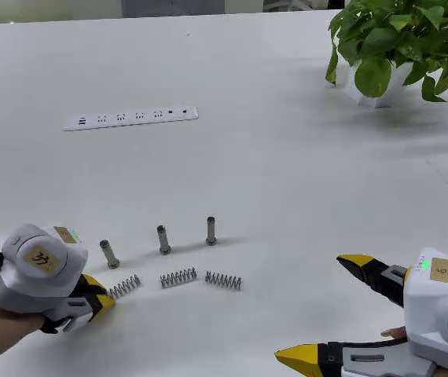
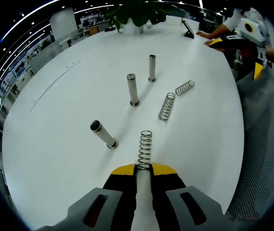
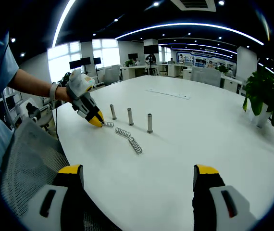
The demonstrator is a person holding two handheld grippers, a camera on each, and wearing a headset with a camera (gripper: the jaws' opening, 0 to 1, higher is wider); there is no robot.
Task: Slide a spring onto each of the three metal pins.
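Note:
Three metal pins stand upright in a row on the white table: left pin (image 1: pixel 109 254), middle pin (image 1: pixel 163 239), right pin (image 1: pixel 211 230). In front of them lie three springs: left (image 1: pixel 124 286), middle (image 1: pixel 178 277), right (image 1: pixel 223 280). My left gripper (image 1: pixel 102 302) is at the near left, its jaws shut on the near end of the left spring (image 2: pixel 145 147), which still lies on the table beside the left pin (image 2: pixel 103 134). My right gripper (image 1: pixel 326 310) hangs wide open at the near right with nothing between its fingers, well away from the pins (image 3: pixel 130 116).
A white power strip (image 1: pixel 130 118) lies farther back on the table (image 1: pixel 287 181). A potted green plant (image 1: pixel 401 47) stands at the far right. A mesh chair back (image 3: pixel 26 163) sits by the table's near edge.

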